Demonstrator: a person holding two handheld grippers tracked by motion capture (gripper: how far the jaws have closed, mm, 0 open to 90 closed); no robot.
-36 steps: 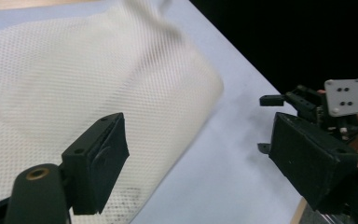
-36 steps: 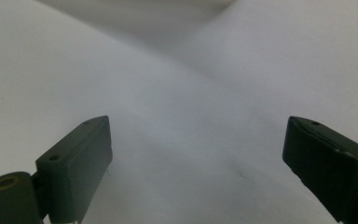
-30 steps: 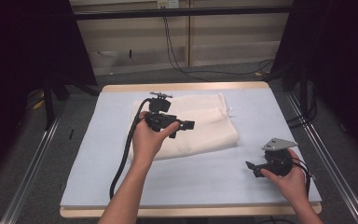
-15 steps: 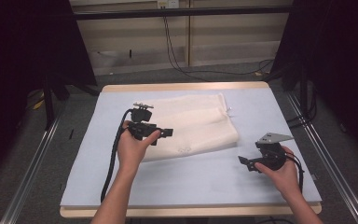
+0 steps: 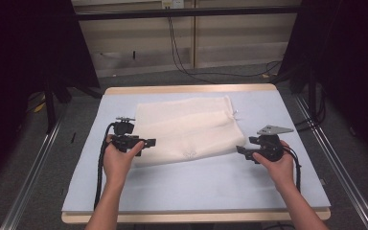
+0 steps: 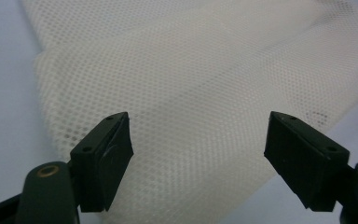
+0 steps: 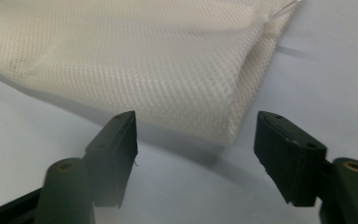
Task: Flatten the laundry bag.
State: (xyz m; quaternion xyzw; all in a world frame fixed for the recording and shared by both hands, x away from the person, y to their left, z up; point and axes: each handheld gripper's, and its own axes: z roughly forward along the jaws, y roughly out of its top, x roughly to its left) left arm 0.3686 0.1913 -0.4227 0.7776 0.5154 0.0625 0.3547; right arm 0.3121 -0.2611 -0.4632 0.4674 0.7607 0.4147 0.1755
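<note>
mesh bag [image 5: 187, 129] flat on table [image 5: 196, 177] | left gripper [image 5: 146, 142] jaws apart at its edge | right gripper [image 5: 242, 151] jaws apart beside its corner

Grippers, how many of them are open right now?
2. The left gripper sits at the near left edge of the mesh cloth, jaws wide apart. The right gripper faces the cloth's near right corner, jaws also apart.

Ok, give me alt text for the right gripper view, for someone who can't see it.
A folded cream mesh cloth lies on a pale blue table cover, its near corner pointing toward the camera. The right hand-held gripper is open, its two black jaws standing wide apart just short of that corner, not touching the cloth.
</note>
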